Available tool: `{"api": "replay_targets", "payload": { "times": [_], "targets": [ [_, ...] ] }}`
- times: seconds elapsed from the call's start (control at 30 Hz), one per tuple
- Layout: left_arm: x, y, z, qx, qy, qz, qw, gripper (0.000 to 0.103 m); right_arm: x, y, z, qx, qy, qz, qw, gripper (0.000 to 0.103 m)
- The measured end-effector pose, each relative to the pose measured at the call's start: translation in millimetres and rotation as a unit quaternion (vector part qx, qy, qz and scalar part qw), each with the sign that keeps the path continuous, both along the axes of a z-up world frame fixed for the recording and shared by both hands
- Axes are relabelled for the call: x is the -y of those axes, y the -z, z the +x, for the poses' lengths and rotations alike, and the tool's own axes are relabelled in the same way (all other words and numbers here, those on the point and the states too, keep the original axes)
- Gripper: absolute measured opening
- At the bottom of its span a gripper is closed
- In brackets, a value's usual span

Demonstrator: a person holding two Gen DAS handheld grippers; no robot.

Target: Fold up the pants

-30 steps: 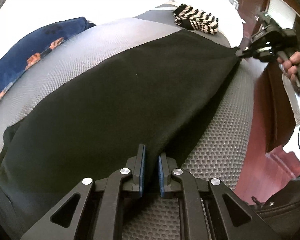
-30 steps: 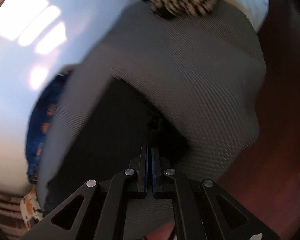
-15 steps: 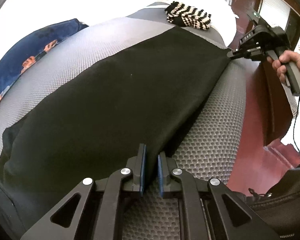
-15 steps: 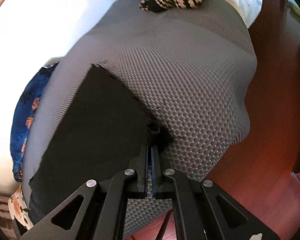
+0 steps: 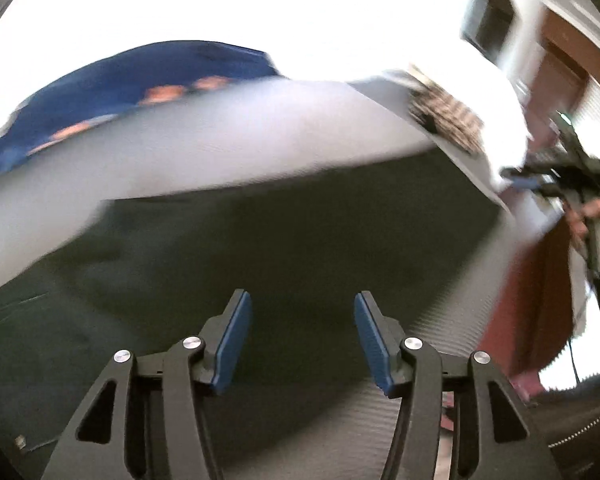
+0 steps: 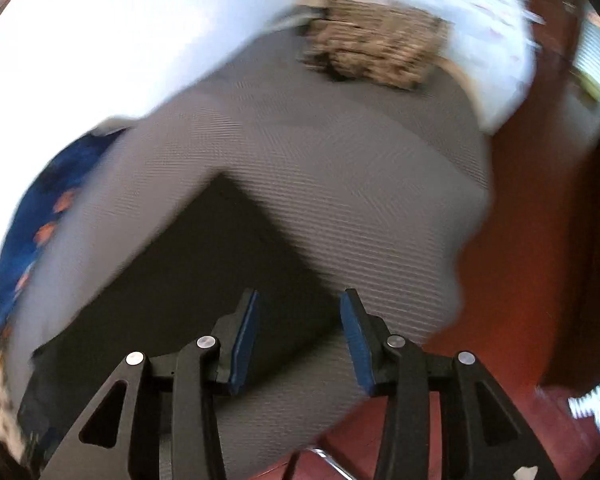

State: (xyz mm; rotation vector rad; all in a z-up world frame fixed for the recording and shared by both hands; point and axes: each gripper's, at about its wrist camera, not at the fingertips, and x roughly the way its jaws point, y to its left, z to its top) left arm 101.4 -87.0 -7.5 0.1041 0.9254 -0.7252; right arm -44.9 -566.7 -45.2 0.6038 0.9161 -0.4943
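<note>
Black pants (image 5: 260, 248) lie flat in a long strip on a grey mesh mat (image 5: 220, 144). Both views are blurred by motion. My left gripper (image 5: 303, 340) hovers above the near part of the pants, its jaws opening, with nothing between the blue pads. In the right wrist view the pants' end (image 6: 204, 264) lies on the mat (image 6: 360, 184); my right gripper (image 6: 298, 340) stands above its corner, jaws opening and empty. The right gripper (image 5: 540, 180) also shows at the far right of the left wrist view, held by a hand (image 5: 592, 220).
A striped black-and-cream knit item (image 6: 376, 52) lies at the mat's far end, also seen as a blur (image 5: 448, 120). A blue cloth with orange print (image 5: 120, 92) lies beside the mat. Red-brown floor (image 6: 520, 260) runs along the mat's right edge.
Both grippers have let go of the pants' edge and opened. Both have lifted away from the cloth, and the left one swung sideways over the pants.
</note>
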Motion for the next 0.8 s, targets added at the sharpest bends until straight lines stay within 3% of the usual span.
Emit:
{"api": "replay_targets", "payload": {
  "times": [0.07, 0.17, 0.23, 0.27, 0.37, 0.57, 0.8],
  "targets": [
    [-29.8, -1.7, 14.1, 0.004, -0.056, 0.002, 0.9984, 0.055, -25.2, -10.3, 29.2, 0.014, -0.063, 0.008, 0.998, 0.040],
    [-82.6, -3.7, 36.2, 0.028, -0.152, 0.023, 0.9876, 0.055, -82.6, -19.2, 87.0, 0.034, -0.188, 0.037, 0.981, 0.040],
    [-111.2, -2.3, 44.1, 0.031, -0.194, 0.030, 0.9800, 0.055, -127.7, -21.0, 128.7, 0.037, -0.273, 0.062, 0.959, 0.040],
    [-128.2, -1.1, 49.5, 0.034, -0.222, 0.040, 0.9736, 0.055, -160.6, -19.5, 155.8, 0.035, -0.333, 0.080, 0.939, 0.040],
    [-167.4, 3.7, 60.2, 0.033, -0.271, 0.058, 0.9602, 0.055, -233.8, -14.1, 209.6, 0.018, -0.439, 0.108, 0.892, 0.040],
    [-219.7, 24.4, 69.6, 0.020, -0.314, 0.079, 0.9461, 0.055, -338.6, 1.0, 281.5, -0.021, -0.540, 0.122, 0.832, 0.040],
    [-239.9, 42.3, 67.9, 0.008, -0.304, 0.048, 0.9514, 0.055, -388.7, 35.0, 329.4, -0.084, -0.573, 0.116, 0.807, 0.040]
  ]
}}
